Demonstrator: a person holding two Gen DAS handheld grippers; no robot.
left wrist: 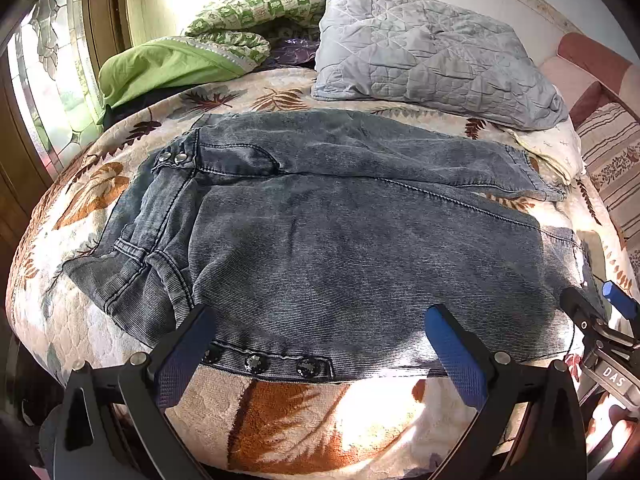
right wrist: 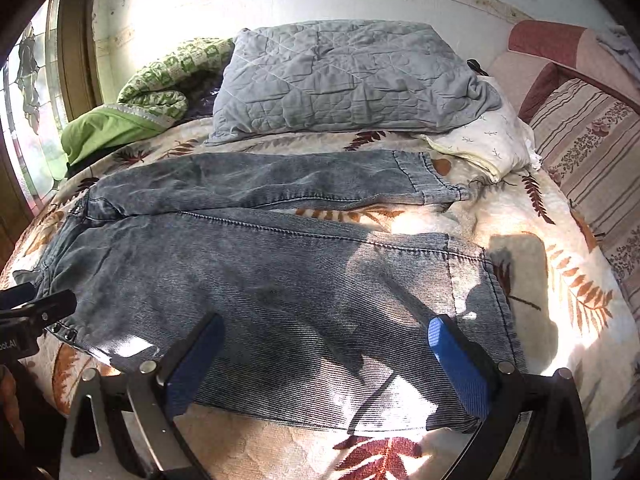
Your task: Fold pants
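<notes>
Hovering over the near edge of the jeans (left wrist: 340,216), the left gripper (left wrist: 320,336) shows both blue pads spread wide, nothing between them. Left wrist view: jeans lie flat on the leaf-print bedspread (left wrist: 280,412), waistband to the left, legs running right. A button placket (left wrist: 276,364) sits on the near hem just ahead of the jaws. The right gripper (left wrist: 600,308) is at the far right by the leg cuff.

Right wrist view: right gripper (right wrist: 324,344) also spread wide, empty, poised over the near leg cuff (right wrist: 476,280). The far leg (right wrist: 280,184) lies apart from the near one, a strip of bedspread showing between them.

Judgement: to fold leg onto leg, pinch only the near edge at waist and cuff, lift both ends level, and lay it squarely on the far leg.

Around: grey quilted pillow (right wrist: 344,80), green blanket (right wrist: 156,84), white pillow (right wrist: 488,140) near the far cuff; it may crowd the fold.
</notes>
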